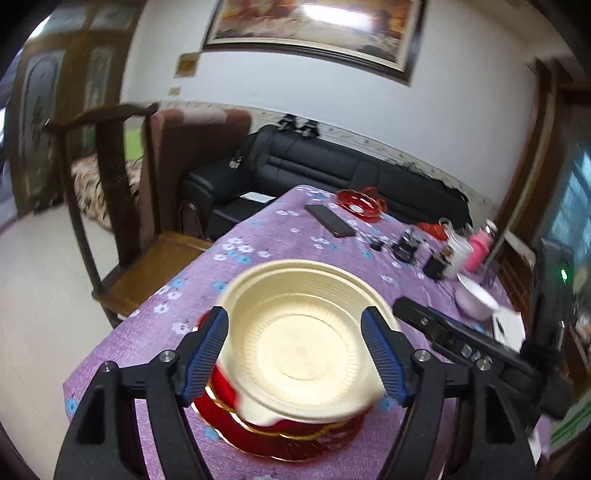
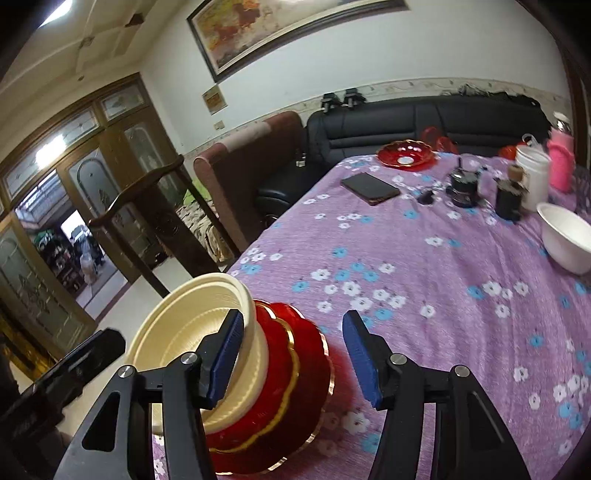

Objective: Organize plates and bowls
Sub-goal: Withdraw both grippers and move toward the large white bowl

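Table [image 2: 424, 295]: purple flowered cloth; carries all dishes.
Stack: cream bowl [image 1: 299, 339] sits in red plates [image 1: 280, 439] at the near table edge; judged done.
Cream bowl, look: ribbed wall, glossy, empty, slightly tilted.
Red plates, look: scalloped gold rims, nested.
Remaining: white bowl [image 2: 565, 240] at right and red dish [image 2: 404, 155] at far end, both well apart from the stack.
Left gripper [image 1: 295, 354]: jaws spread, pads either side of the bowl, not pressing.
Right gripper [image 2: 291, 358]: jaws apart, empty, beside the stack.

Ceiling light glares off the framed painting [image 1: 314, 29]. Both views are bright, bent at the dark corners. The cream bowl [image 1: 299, 343] smears slightly.
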A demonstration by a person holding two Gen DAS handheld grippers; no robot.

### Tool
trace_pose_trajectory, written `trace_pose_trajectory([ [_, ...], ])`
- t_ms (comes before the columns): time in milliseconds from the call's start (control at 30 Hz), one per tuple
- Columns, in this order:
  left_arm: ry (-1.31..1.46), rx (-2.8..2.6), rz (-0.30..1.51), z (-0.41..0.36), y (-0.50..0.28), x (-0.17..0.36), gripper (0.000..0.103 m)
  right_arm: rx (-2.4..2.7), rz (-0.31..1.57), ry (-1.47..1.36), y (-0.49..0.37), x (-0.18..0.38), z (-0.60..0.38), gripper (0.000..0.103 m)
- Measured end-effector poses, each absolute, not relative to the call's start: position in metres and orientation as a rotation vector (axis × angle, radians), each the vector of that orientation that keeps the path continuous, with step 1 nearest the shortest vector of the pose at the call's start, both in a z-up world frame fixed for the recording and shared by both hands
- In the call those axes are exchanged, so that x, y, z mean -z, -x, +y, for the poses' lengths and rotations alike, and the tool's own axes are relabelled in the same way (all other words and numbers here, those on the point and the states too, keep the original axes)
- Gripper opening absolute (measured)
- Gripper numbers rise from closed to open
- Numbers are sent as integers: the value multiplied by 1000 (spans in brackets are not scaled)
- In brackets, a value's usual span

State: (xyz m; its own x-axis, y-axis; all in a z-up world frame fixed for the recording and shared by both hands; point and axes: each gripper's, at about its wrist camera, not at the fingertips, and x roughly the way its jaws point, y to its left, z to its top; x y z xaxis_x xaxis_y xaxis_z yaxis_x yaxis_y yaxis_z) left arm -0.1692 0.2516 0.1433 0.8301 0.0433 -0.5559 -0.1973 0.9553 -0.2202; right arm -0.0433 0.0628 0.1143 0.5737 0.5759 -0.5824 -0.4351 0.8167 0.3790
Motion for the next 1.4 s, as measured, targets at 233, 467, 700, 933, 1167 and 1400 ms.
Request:
trace_pose_trajectory([
  [233,129,-53,617,194,167,-141,76,-547,763,-255,41,-106,23,61],
  [467,13,-21,655,151,164,-133,77,-485,768,-304,37,-96,-21,61],
  [700,-72,14,686,111,157,-125,77,-408,775,-360,30,-86,-69,62],
  [933,-133,55,711,78,145,-116,77,-321,777,-410,20,-76,-119,62],
  [1167,-152,101,758,52,123,-103,77,-228,772,-460,5,-70,-167,63],
  [1400,-151,126,811,40,104,-83,77,-63,725,-539,-27,-75,-230,63],
])
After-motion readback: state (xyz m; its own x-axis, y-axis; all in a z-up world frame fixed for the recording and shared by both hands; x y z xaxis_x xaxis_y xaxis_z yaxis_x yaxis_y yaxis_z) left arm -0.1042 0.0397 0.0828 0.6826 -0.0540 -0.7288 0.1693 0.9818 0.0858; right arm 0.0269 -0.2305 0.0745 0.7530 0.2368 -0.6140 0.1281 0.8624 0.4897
